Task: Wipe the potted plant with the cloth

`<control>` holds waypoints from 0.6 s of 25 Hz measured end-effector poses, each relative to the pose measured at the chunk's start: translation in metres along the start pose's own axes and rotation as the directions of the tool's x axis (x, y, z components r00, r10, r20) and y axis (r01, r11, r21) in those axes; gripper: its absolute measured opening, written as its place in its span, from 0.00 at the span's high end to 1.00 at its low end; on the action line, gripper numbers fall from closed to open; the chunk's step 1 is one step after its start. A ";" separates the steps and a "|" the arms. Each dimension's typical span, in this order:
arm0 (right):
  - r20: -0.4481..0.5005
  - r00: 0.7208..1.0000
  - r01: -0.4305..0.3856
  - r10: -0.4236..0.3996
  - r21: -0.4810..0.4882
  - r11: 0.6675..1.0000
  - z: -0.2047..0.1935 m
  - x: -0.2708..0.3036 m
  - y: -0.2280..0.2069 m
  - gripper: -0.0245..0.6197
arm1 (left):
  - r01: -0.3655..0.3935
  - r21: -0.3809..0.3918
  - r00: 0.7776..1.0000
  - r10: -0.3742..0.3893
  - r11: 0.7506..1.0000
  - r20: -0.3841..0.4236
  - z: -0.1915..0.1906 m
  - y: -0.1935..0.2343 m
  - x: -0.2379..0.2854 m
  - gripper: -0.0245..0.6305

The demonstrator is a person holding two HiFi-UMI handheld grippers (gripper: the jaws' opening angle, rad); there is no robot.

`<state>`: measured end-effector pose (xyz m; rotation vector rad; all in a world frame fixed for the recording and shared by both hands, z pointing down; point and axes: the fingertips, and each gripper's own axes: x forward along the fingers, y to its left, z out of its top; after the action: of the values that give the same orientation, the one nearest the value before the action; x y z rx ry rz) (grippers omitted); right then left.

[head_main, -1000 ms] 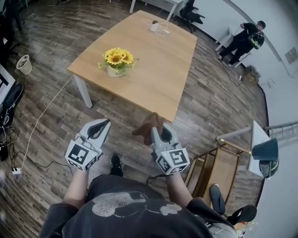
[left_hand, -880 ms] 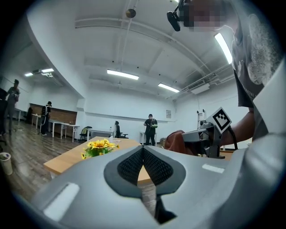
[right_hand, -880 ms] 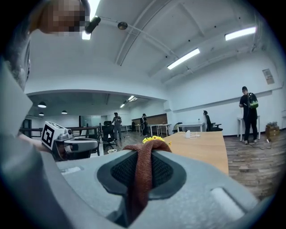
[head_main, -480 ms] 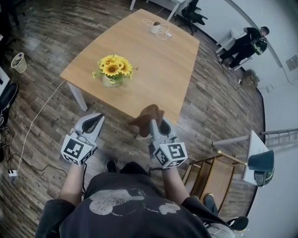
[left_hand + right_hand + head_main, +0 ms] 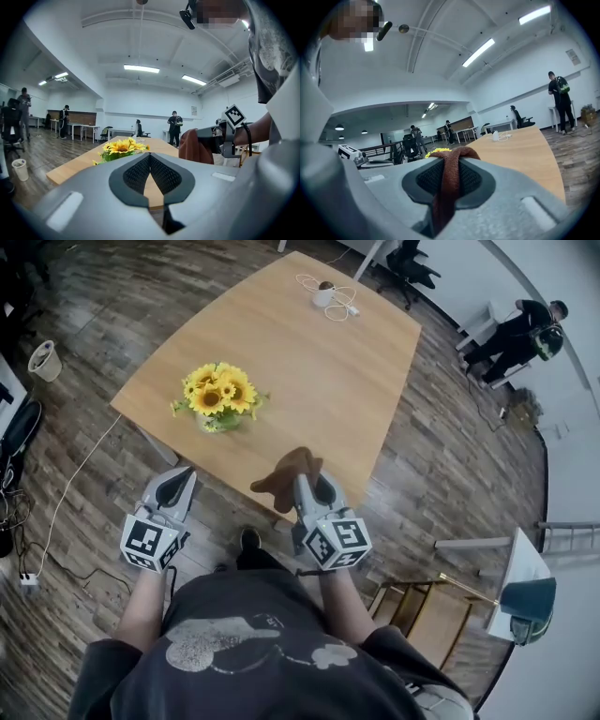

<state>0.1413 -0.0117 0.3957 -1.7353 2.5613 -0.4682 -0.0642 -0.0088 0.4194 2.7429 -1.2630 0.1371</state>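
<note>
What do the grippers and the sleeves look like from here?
The left gripper and right gripper are both smooth light-grey tapered shells, with dark mesh pads set in a leaf-shaped recess. Each carries a cube of black-and-white square markers at the rear. The person wears a dark grey short-sleeved T-shirt with a pale print.

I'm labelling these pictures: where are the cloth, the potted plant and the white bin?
cloth (image 5: pixel 280 476), head view, bunched middle.
potted plant (image 5: pixel 217 395), head view, yellow blooms.
white bin (image 5: pixel 47 367), head view, its wall.
</note>
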 end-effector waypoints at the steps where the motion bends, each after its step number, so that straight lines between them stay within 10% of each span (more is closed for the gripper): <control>1: -0.002 1.000 -0.008 0.008 0.008 1.000 0.003 0.008 -0.009 0.90 | -0.017 0.006 1.000 0.017 1.000 -0.004 -0.001 0.005 0.007 0.93; 5: -0.031 0.998 -0.048 0.049 0.021 0.999 0.006 0.042 -0.040 0.90 | -0.069 0.011 0.997 0.069 0.998 -0.018 0.000 0.016 0.033 0.93; 15: -0.118 0.986 -0.112 0.115 0.031 0.993 -0.007 0.103 -0.082 0.90 | -0.112 0.028 0.979 0.115 0.993 -0.166 -0.045 0.043 0.077 0.46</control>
<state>0.1748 -0.1317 0.4391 -1.5889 2.7050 -0.6133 -0.0485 -0.0872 0.4774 2.6094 -1.3775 0.3834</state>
